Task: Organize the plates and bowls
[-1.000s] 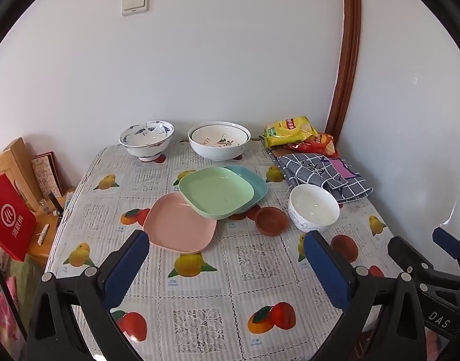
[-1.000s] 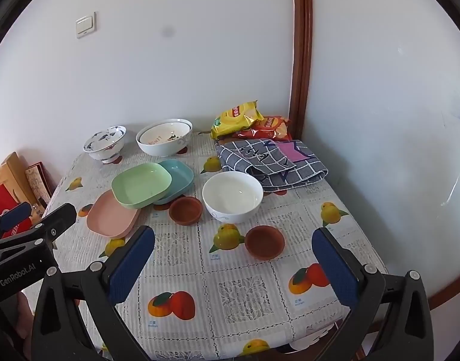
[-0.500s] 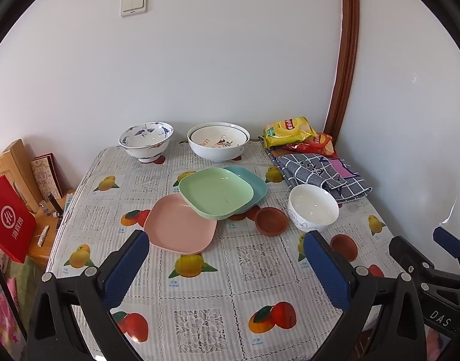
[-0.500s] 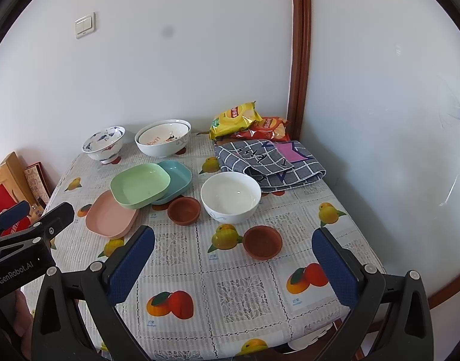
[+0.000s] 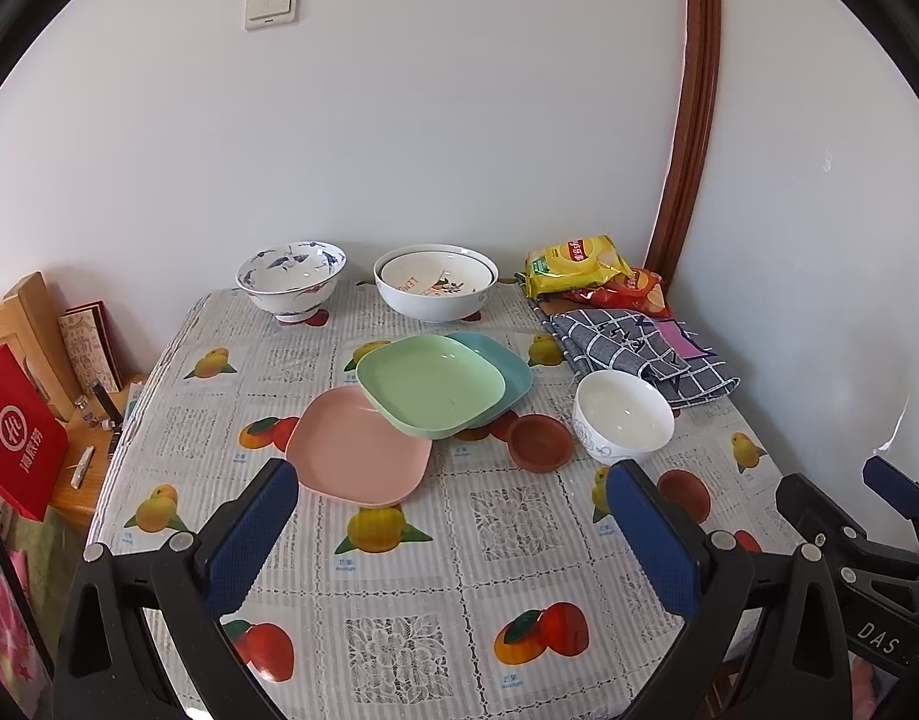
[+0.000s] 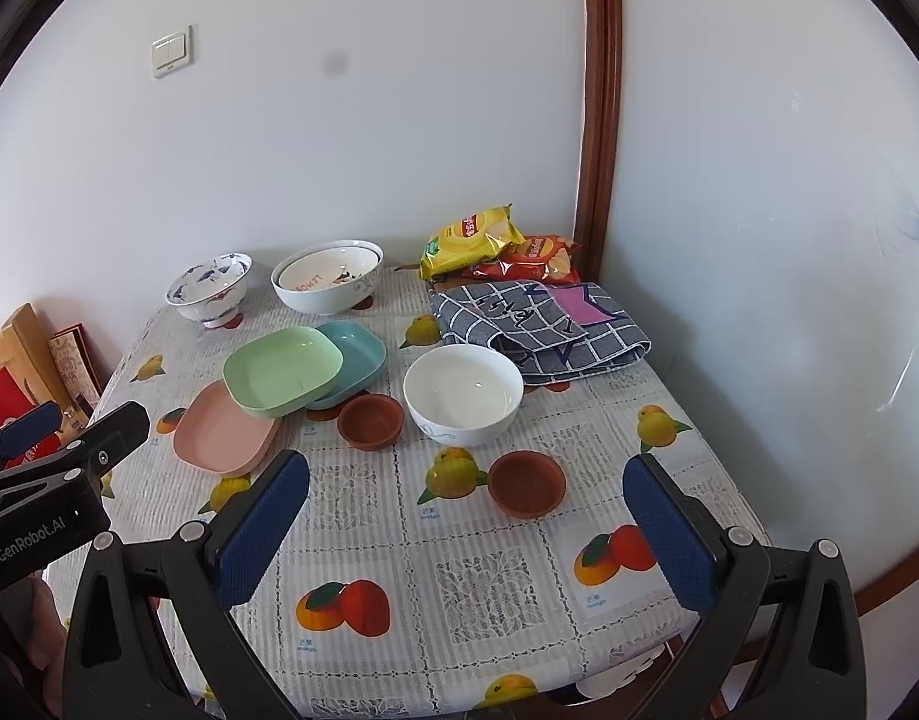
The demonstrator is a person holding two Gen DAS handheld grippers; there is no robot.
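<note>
The right gripper point(image 6: 465, 522) hovers wide open and empty; just ahead lies a small brown dish point(image 6: 526, 483), nearer to it than to the left gripper point(image 5: 447, 516), also wide open, facing the pink plate point(image 5: 361, 445).

The left gripper point(image 6: 57, 480) is showing the white words "GenRobot.AI" on its black body. The right gripper point(image 5: 879, 564) is showing the letters "DAS" on its black side. The big white bowl point(image 6: 327, 285) by the wall is showing "LEMON" upside down inside it. The red bag point(image 5: 15, 441) is showing a white round sign, but its writing is too small to read.
</note>
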